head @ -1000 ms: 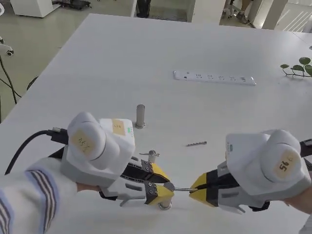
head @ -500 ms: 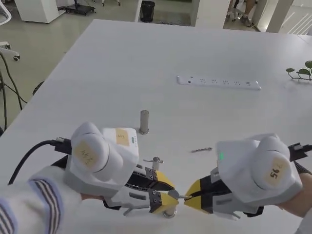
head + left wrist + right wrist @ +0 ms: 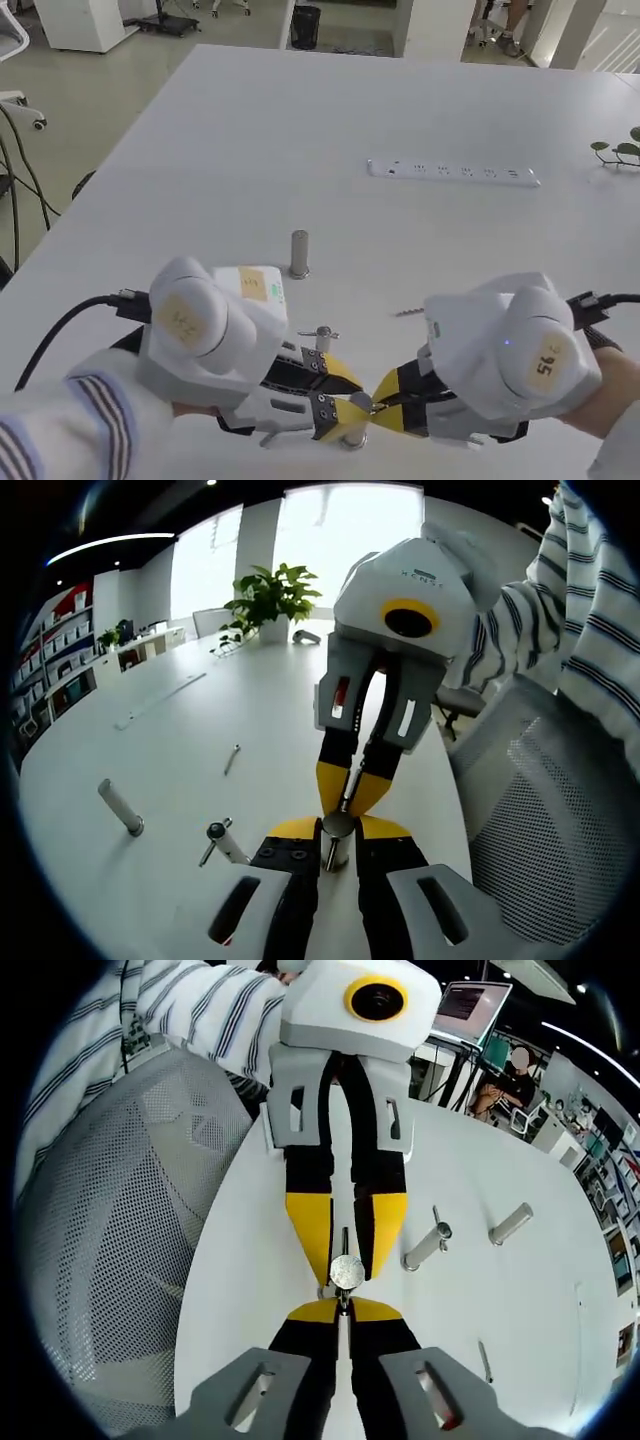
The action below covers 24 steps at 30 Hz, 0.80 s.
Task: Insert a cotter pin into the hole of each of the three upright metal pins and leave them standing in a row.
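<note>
My left gripper [image 3: 340, 830] is shut on an upright metal pin [image 3: 337, 850] near the table's front edge; the pin's base [image 3: 350, 438] shows under the jaws. My right gripper [image 3: 345, 1310] is shut on a cotter pin [image 3: 350, 780], its tip against the head of the held pin [image 3: 347, 1272]. The two grippers' yellow tips nearly touch in the head view, the left gripper [image 3: 343, 402] facing the right gripper [image 3: 387, 405]. Behind them stands a second pin [image 3: 322, 340] with a cotter pin through it. A third, bare pin [image 3: 299, 253] stands farther back. A loose cotter pin [image 3: 410, 312] lies to the right.
A white power strip [image 3: 452, 172] lies across the far middle of the white table [image 3: 200, 150]. A plant sprig [image 3: 618, 149] sits at the right edge. A mesh chair [image 3: 110, 1210] stands off the table's near edge.
My right gripper has moved left with the cotter pin until its tips nearly meet the left gripper's at the held pin. The head camera has tilted a little.
</note>
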{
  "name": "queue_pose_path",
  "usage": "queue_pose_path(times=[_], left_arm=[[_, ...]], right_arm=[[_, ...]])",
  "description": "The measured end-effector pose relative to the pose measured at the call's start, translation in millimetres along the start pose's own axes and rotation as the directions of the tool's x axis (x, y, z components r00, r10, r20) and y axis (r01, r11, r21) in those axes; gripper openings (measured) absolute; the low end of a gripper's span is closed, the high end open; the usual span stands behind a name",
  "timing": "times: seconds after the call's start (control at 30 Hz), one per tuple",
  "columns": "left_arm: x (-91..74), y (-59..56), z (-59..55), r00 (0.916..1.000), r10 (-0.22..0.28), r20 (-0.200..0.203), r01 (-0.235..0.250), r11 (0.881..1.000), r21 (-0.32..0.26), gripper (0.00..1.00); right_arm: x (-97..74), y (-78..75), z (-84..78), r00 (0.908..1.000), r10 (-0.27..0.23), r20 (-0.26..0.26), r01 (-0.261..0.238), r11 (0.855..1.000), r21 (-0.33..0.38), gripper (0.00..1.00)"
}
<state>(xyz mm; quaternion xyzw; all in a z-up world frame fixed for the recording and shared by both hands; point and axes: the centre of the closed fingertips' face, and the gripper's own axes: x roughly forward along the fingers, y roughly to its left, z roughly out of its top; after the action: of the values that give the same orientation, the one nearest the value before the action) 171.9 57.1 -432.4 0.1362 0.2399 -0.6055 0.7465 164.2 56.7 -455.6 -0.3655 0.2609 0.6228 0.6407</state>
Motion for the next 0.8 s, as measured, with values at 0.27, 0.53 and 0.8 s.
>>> queue_pose_path(times=[0.27, 0.53, 0.8], left_arm=[[-1.7, -2.7, -2.7, 0.9999, -0.007, 0.008, 0.007, 1.000, -0.015, 0.13], [-17.8, -5.9, -13.4, 0.9991, 0.016, 0.039, -0.013, 0.997, -0.069, 0.54], [-43.2, -1.5, -28.8, 0.9955, 0.083, 0.046, -0.078, 0.992, -0.102, 0.89]], right_arm=[[-2.0, 0.5, 1.0, 0.9984, -0.009, 0.057, 0.006, 0.999, 0.052, 0.18], [-1.6, 3.0, -4.2, 0.9953, -0.024, 0.094, 0.013, 0.993, 0.121, 0.23], [5.7, 5.1, 2.4, 0.9894, -0.014, 0.145, -0.011, 0.985, 0.174, 0.32]])
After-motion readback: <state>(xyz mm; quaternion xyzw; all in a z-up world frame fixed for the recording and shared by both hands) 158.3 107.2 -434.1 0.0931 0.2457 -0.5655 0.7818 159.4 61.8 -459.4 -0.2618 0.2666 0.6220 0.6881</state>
